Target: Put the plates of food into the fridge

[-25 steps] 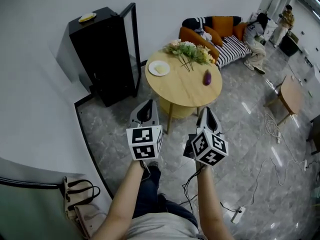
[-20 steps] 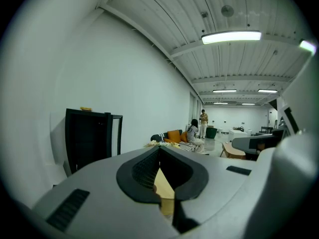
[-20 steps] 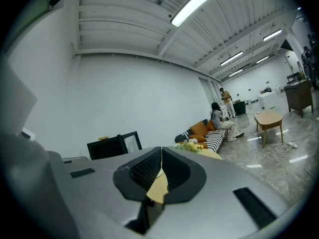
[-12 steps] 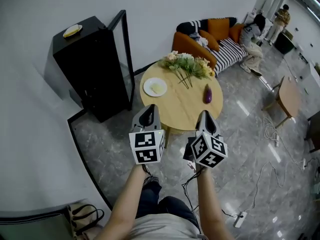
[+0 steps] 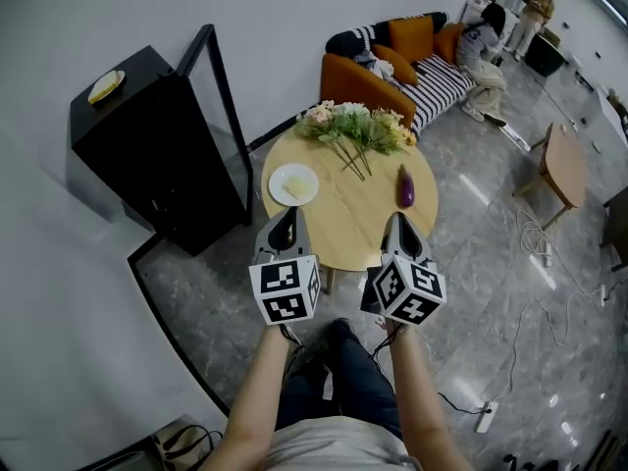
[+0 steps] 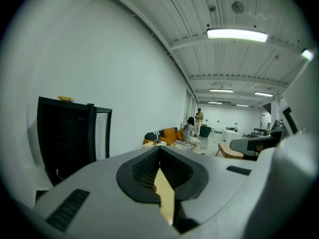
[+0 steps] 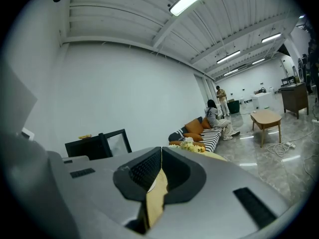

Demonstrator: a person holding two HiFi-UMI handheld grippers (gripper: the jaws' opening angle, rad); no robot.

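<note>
Left gripper (image 5: 284,226): your jaws are closed, nothing between them | Right gripper (image 5: 400,232): closed too, empty | Both at the near edge of the round table (image 5: 358,219) | Plate of food (image 5: 293,183) on the table's left side, near flowers (image 5: 355,126) and eggplant (image 5: 405,188) | Second plate (image 5: 106,86) on top of the black fridge (image 5: 147,165), door (image 5: 224,116) open.

The desk (image 5: 358,222) top is pale, smooth wood. The floor (image 5: 471,253) is glossy grey stone-look tile. The fridge (image 5: 137,155) is matt black, with a clear glass door (image 5: 218,135). The plate (image 5: 276,188) is smooth and white. The sofa (image 5: 444,75) is cloth. The left tongs (image 5: 284,222) and right tongs (image 5: 397,226) have matt grey plastic shells.
</note>
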